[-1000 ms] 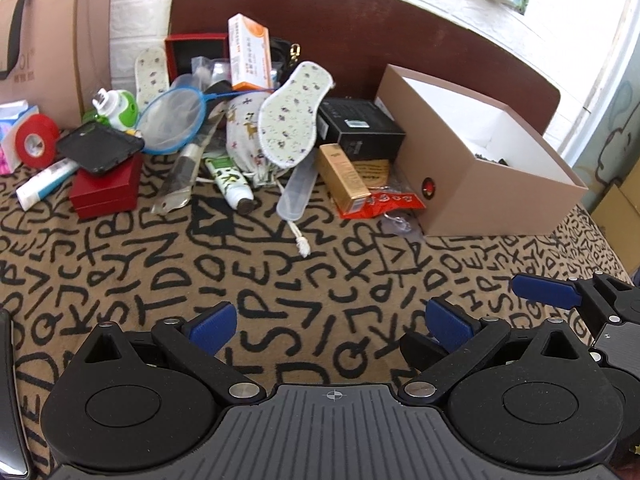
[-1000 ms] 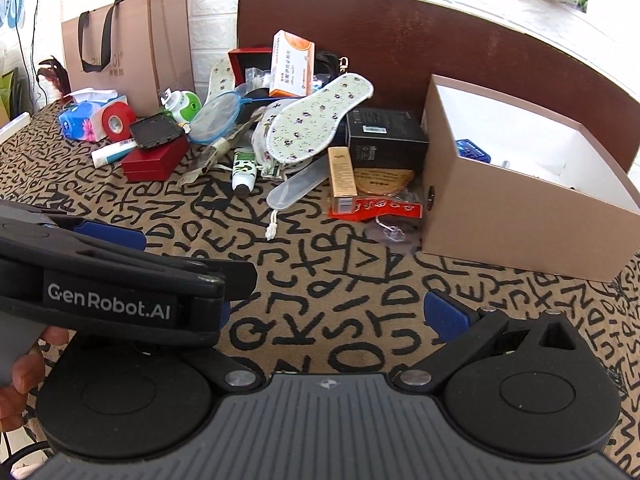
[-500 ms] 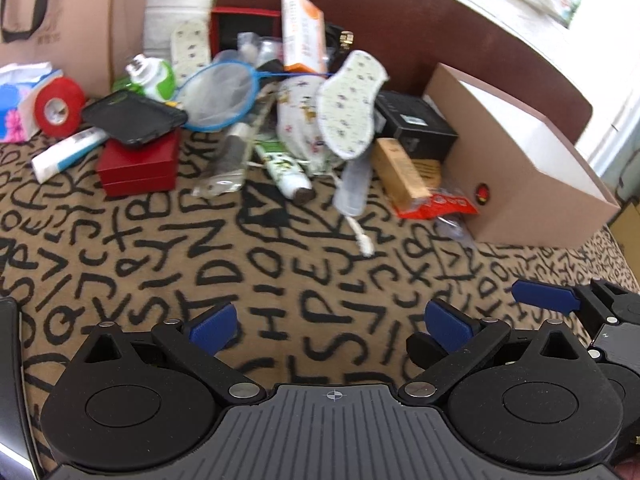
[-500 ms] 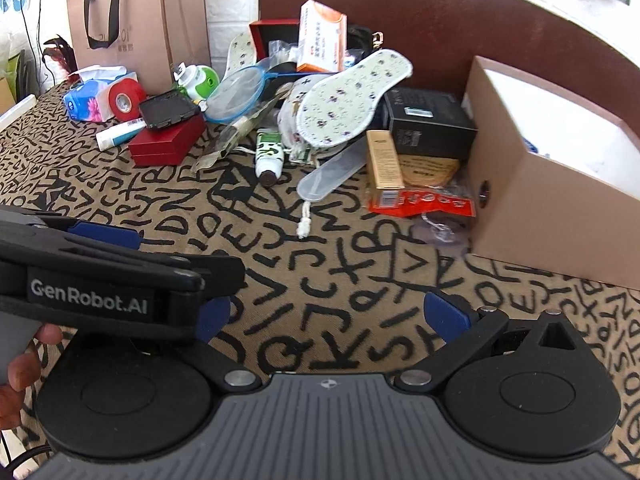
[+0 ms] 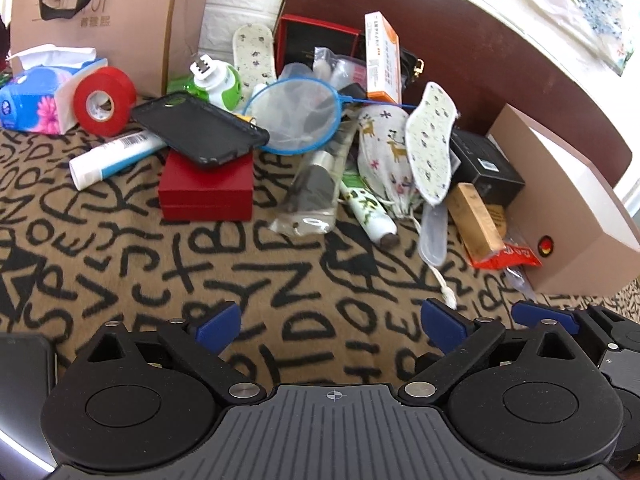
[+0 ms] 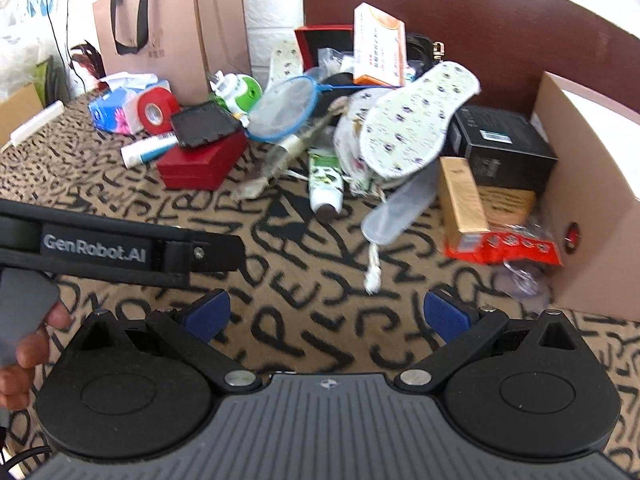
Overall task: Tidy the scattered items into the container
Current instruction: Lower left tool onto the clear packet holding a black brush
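You have two patterned insoles (image 5: pixel 431 142) (image 5: pixel 253 57), two red boxes (image 5: pixel 206 192) (image 5: pixel 316 42), two tubes (image 5: pixel 112 158) (image 5: pixel 370 216), one tape roll (image 5: pixel 103 101), one blue net (image 5: pixel 294 118).

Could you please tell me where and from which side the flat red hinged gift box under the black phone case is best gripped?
Probably across the flat red gift box at its exposed near end, coming from the front with jaws spanning its two short sides. The black phone case covers its rear top, while its front face and near corners stand clear on the patterned cloth.
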Motion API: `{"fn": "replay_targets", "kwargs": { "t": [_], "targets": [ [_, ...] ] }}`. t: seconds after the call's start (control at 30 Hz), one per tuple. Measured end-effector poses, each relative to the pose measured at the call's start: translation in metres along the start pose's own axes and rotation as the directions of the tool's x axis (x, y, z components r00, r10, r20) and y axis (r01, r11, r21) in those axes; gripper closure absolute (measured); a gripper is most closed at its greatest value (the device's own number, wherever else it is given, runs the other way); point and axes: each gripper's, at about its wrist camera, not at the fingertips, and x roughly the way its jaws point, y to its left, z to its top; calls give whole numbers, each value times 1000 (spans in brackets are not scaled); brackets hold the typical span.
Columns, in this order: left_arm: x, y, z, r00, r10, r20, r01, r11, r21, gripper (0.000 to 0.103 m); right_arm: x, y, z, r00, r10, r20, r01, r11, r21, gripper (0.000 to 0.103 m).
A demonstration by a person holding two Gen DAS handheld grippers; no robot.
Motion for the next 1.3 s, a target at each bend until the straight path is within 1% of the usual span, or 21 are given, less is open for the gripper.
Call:
{"fn": "replay_targets", "kwargs": {
  "t": [0.03,0.1,0.17,0.2,0.27,0.33,0.47,0.63,0.73,0.83,0.93,1.0,1.03,1.07,1.1,1.13,1.2,1.23,1.27,1.3],
  "targets": [
    [2,1,2,1000,-2,3,2,1000,0,6,3,0,2,1000,9,5,-9,1000,4,1],
    [6,3,10,1000,-20,20,20,1000,-2,7,9,1,7,999,23,22,-23,1000,4,1],
    [10,4,20,999,-44,31,44,999,5,8,15,3,13,999,35,29,-35,999,-4,3],
    [13,4,24,998,-49,34,48,999,12,10,17,4,15,999,39,36,-39,999,-8,6],
    [18,5,32,998,-55,35,54,998,25,12,23,6,20,998,47,51,-46,999,-19,7],
    [24,7,39,998,-64,28,63,998,26,17,29,8,25,997,52,60,-51,998,-33,11],
    [38,12,51,995,-97,6,96,995,25,24,43,8,34,995,67,80,-65,997,-35,17],
    [56,16,62,992,-123,-25,123,992,17,32,58,8,45,992,77,95,-73,996,-41,28],
    [63,16,70,991,-129,-22,129,991,32,32,65,10,49,990,100,101,-94,993,-69,33],
    [70,19,77,993,-115,-30,117,992,45,32,73,13,54,987,124,105,-116,990,-83,34],
    [78,23,84,991,-124,-45,126,991,41,33,82,14,58,985,138,104,-131,989,-69,36],
    [82,23,88,991,-121,-51,124,991,59,33,88,14,62,983,150,107,-145,988,-53,38],
    [84,22,90,992,-118,-54,121,990,71,34,91,14,63,981,159,110,-155,987,-49,41],
    [86,22,92,992,-110,-56,114,990,83,35,93,14,65,980,165,108,-161,986,-44,41],
    [88,22,93,993,-105,-57,110,990,90,39,97,15,66,981,164,105,-161,986,-41,44],
    [89,23,95,993,-101,-63,106,990,95,43,100,14,67,981,165,99,-162,986,-40,49],
    [90,24,95,992,-99,-73,106,989,104,47,105,10,67,979,186,86,-186,982,-8,52],
    [90,24,95,993,-96,-72,104,989,107,56,105,8,67,977,198,82,-200,980,16,57],
    [89,23,94,993,-93,-69,100,989,107,57,105,5,67,975,213,69,-216,976,34,59],
    [88,23,92,993,-95,-68,101,990,98,59,105,3,66,972,225,62,-229,972,57,69]
  ]
}}
